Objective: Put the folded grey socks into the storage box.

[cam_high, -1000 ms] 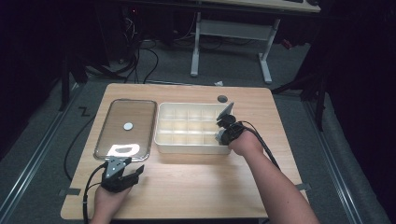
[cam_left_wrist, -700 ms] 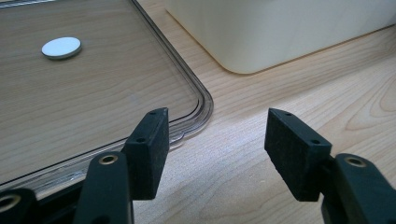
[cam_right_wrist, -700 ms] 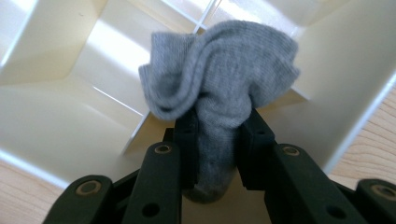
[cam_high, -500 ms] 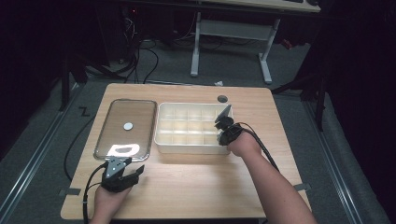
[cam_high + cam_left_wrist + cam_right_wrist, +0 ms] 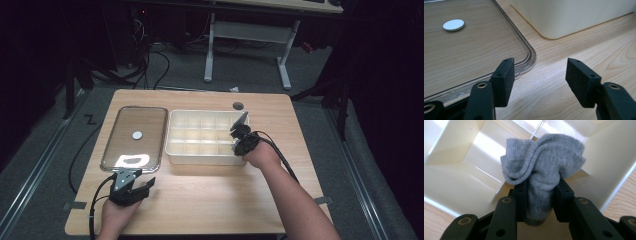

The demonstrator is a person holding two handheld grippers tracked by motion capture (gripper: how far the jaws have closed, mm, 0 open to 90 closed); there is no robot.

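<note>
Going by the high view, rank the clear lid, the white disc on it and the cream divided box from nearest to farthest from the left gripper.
From the left gripper:
1. Clear lid, its near edge just ahead.
2. White disc, mid-lid, farther up.
3. Cream divided box, to the lid's right; too close to the disc to call.

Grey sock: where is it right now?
In the right gripper view the grey sock sits between the right claw's pads, which have just been opening, over the near right end of the cream divided bin.

Black gripper (image 5: pixel 145 184) bodies; grey three-cornered plates; trailing black cables; screw-holed pads
</note>
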